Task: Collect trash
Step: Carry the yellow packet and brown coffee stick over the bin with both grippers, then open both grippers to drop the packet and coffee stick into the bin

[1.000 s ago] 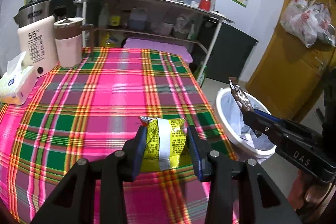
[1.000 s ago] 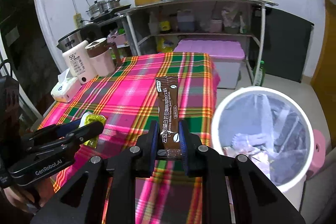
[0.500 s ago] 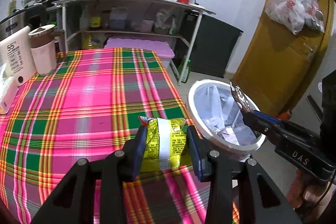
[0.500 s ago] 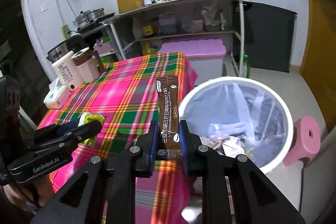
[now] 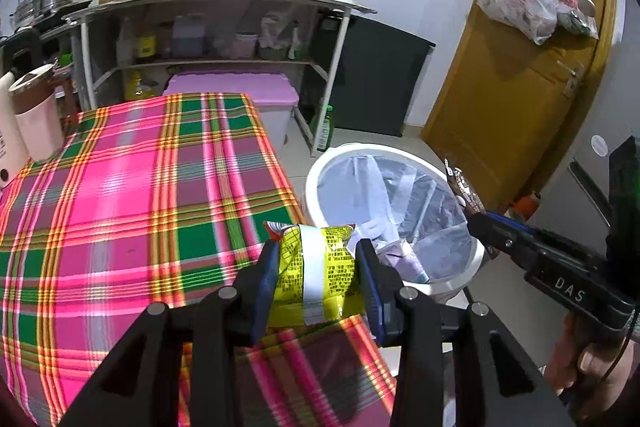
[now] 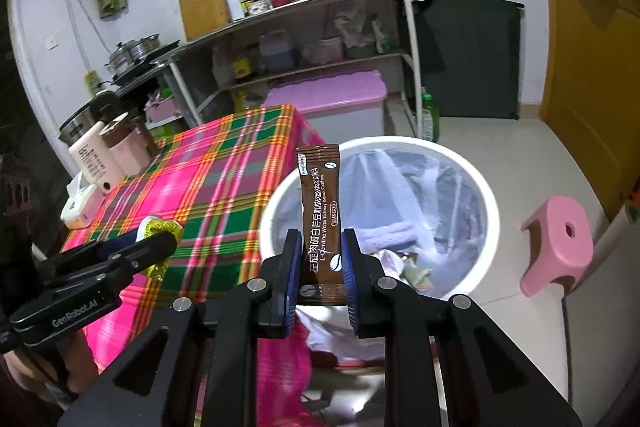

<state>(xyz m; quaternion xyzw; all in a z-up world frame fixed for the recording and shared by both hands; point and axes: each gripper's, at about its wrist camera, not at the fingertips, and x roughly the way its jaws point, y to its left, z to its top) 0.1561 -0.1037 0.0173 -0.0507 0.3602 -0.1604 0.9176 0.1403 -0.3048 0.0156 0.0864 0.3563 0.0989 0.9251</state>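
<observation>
Both grippers have swung from the plaid surface [image 5: 120, 195] toward the trash bin [image 6: 490, 207]. We carry on until each pinched piece, coffee sachet [image 6: 320, 203] right, yellow snack packet [image 5: 316, 267] left, hangs above the liner, then open.

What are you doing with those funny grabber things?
A person is tidying up trash with two hand-held grippers. The left gripper is clamped on a yellow snack packet, above the edge of the plaid-covered table. The right gripper pinches a brown coffee sachet upright, in front of the white trash bin beside the table. The bin already has rubbish inside. Neither piece has been dropped in yet.
</observation>
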